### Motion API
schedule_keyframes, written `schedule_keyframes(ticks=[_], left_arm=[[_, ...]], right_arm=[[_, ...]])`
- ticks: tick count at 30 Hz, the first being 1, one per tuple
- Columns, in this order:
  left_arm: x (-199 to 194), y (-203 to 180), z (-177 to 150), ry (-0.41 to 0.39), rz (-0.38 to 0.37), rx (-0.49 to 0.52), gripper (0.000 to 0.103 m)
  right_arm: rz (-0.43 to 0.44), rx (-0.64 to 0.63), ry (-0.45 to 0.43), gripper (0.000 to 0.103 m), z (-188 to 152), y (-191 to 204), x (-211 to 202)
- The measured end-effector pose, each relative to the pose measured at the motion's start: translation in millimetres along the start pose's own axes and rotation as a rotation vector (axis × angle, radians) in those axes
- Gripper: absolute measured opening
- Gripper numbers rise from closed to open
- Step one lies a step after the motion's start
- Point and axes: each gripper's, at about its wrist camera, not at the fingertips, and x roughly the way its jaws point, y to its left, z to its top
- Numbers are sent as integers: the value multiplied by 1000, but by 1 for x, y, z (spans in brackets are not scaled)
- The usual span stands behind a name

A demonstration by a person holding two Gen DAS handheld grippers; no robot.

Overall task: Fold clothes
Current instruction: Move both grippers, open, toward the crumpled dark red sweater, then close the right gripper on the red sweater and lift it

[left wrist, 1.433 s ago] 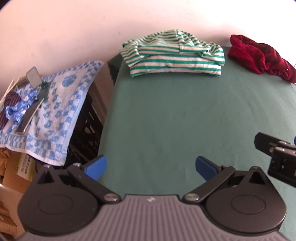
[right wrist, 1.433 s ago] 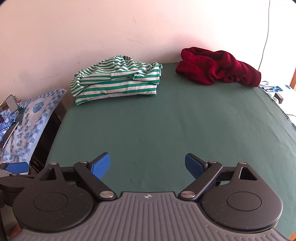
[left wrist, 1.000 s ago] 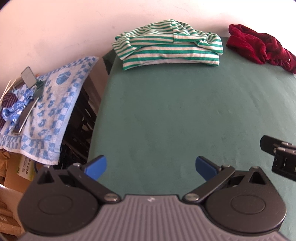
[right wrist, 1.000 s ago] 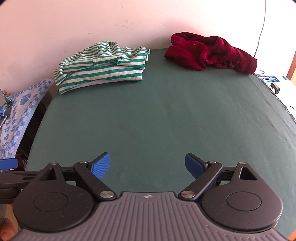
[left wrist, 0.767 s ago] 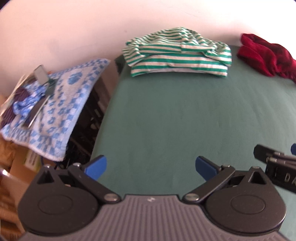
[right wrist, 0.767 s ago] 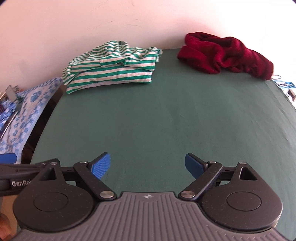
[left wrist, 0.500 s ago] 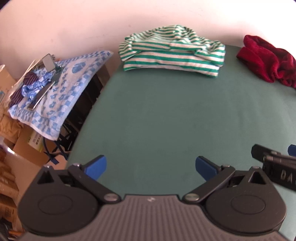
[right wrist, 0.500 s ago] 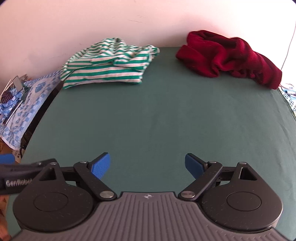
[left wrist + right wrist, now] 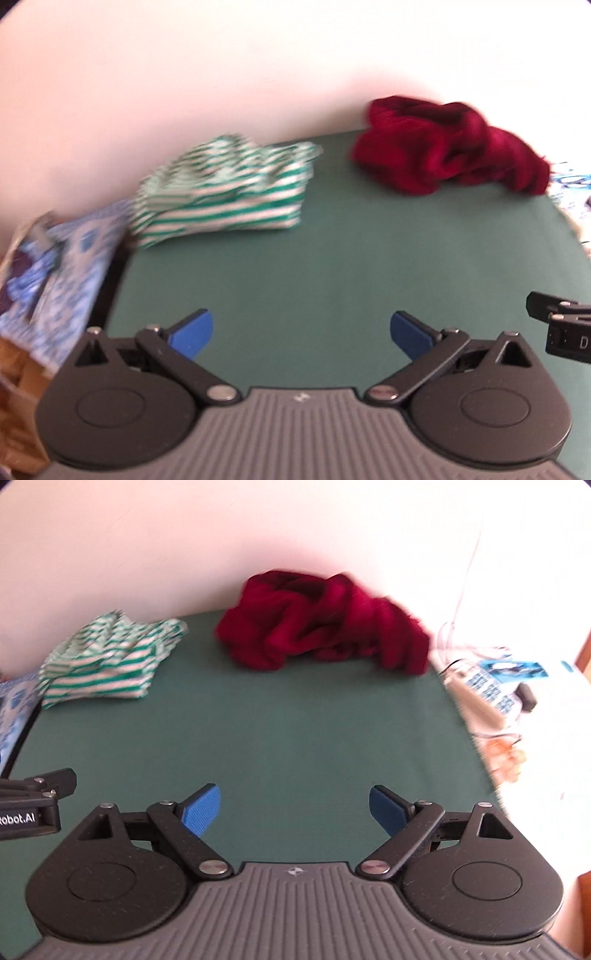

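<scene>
A crumpled dark red garment (image 9: 447, 151) (image 9: 321, 627) lies at the back of the green table (image 9: 351, 258) (image 9: 295, 731), against the wall. A folded green-and-white striped shirt (image 9: 225, 195) (image 9: 110, 661) rests at the table's back left corner. My left gripper (image 9: 301, 330) hangs open over the near left part of the table, holding nothing. Open and empty too, my right gripper (image 9: 295, 806) hovers over the near middle, pointed toward the red garment. Both views are blurred by motion.
A blue-and-white patterned towel (image 9: 62, 269) with small items on it lies left of the table. To the right, a white surface holds a power strip (image 9: 480, 698), cables and a blue packet (image 9: 517, 666). A white wall (image 9: 184, 535) stands behind the table.
Both cameras have swung to the right. The red garment now sits near the middle of each view and the striped shirt has slid left. Both grippers stayed open.
</scene>
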Motion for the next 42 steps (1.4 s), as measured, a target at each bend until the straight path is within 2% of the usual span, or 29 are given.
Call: schedule_keyframes(ticks=[2,6,9,11,15,23,26,32,35,38,42], left_arm=[[4,-19,21,-15,-54,17,102],[7,-54,49,-49,-62,77,102],[8,-69,64,-83,-61,102,102],[10,-76,68,-101,-58,118,102],[19,-78,70,-108,-65,113,102],[40,-79,73,-107,-67,112,102],[55,-77,75,-91,-54,121,102],[81,-67,76,-59,-25,130,102],[87,-57,67,-32,-41,98,102],[94,-53,55,19,-61,85,102],[90,-43,40,45,-83,59,102]], right_arm=[[-10,19,-4,90,11,-17,-3],[-13,67,-14,90,35,-44,-10],[-51,47,-59,90,44,-49,-16],[-45,42,-58,90,48,-51,-13],[-15,42,-37,90,59,-55,5],[-28,-2,-57,90,99,-53,41],[-61,-9,-72,90,116,-55,61],[-99,-31,-72,90,128,-51,94],[-102,-6,-94,88,136,-51,110],[-126,39,-120,81,149,-57,130],[-153,97,-130,81,172,-63,160]])
